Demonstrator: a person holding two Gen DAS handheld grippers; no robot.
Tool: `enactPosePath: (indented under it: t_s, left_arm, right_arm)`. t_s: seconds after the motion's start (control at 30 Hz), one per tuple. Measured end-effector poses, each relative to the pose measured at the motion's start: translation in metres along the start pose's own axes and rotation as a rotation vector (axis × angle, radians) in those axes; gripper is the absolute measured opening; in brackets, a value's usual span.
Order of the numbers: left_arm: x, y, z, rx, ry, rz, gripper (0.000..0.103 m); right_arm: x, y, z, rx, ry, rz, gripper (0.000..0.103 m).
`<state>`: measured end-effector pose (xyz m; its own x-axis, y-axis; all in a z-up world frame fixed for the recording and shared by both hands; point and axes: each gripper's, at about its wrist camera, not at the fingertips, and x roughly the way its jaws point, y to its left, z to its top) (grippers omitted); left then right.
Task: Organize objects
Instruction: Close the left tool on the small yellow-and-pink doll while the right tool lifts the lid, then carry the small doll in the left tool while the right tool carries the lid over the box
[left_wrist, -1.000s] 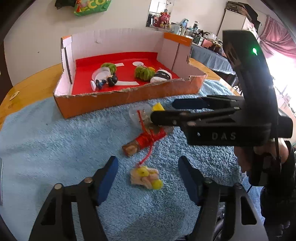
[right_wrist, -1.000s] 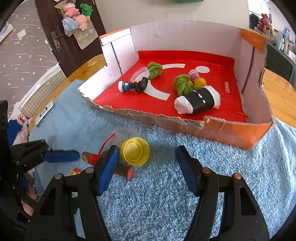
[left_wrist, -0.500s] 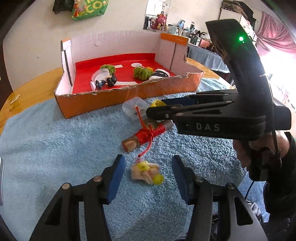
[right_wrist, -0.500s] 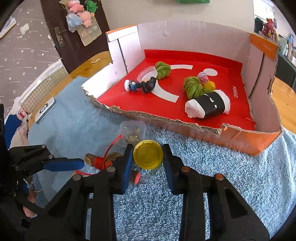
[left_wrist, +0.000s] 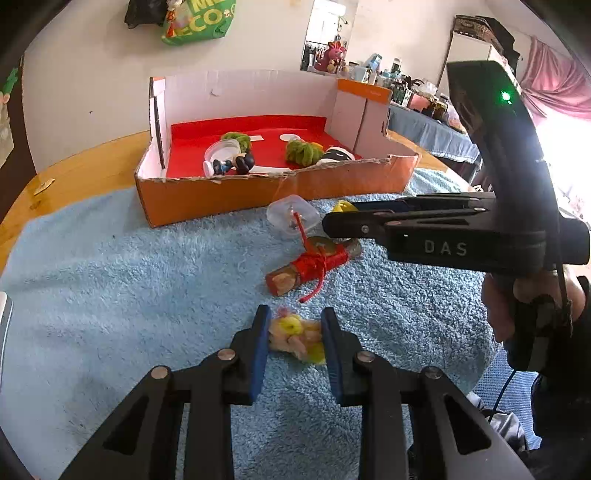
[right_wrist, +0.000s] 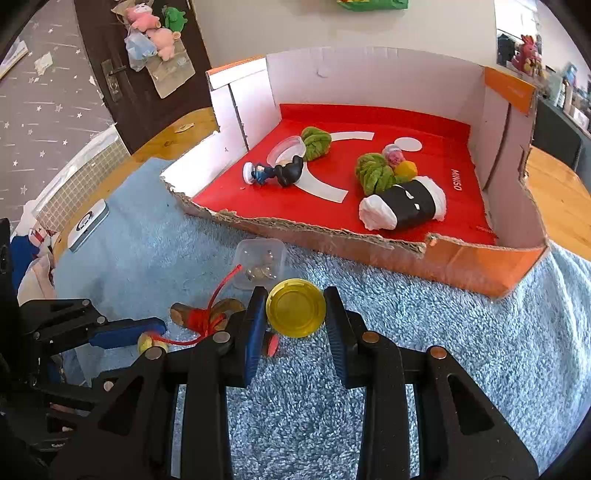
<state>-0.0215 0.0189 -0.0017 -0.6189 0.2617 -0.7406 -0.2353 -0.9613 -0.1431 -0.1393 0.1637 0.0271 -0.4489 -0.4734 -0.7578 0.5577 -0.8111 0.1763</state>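
Both grippers have closed since a second ago: right gripper (right_wrist: 295, 314) clamps the round yellow plastic lid (right_wrist: 296, 308), left gripper (left_wrist: 293, 332) pinches the small pink-and-yellow plush toy (left_wrist: 295, 335), near the orange cardboard box (right_wrist: 480, 269), ready for boxing.

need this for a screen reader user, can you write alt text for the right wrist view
The right gripper is closed on a round yellow cap above a blue towel. Behind it sits a clear plastic container and an open cardboard box holding small toys on its red floor.
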Motion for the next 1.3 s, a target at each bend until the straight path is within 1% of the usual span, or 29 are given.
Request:
enactPosePath:
  t_s: [0.37,0.63,0.97,1.13,1.3]
  left_arm:
    - [-0.003,0.000,0.001,-0.002,0.001,-0.009,0.028]
    - [-0.005,0.008,0.004,-0.019,-0.009,-0.010,0.028]
    - [-0.019,0.021,0.016,-0.036,-0.054,0.011,0.028]
    - [-0.025,0.032,0.029,-0.046,-0.087,0.024,0.028]
    - [-0.027,0.039,0.043,-0.053,-0.111,0.019,0.028]
  right_arm:
    - [-0.011,-0.006,-0.002,0.030,-0.026,0.000,0.030]
    - [-0.015,-0.006,-0.005,0.043,-0.033,0.014,0.030]
    - [-0.022,-0.002,-0.005,0.037,-0.043,0.026,0.030]
    - [-0.029,0.002,0.000,0.027,-0.059,0.031,0.030]
    - [-0.035,0.006,0.005,0.014,-0.074,0.037,0.030]
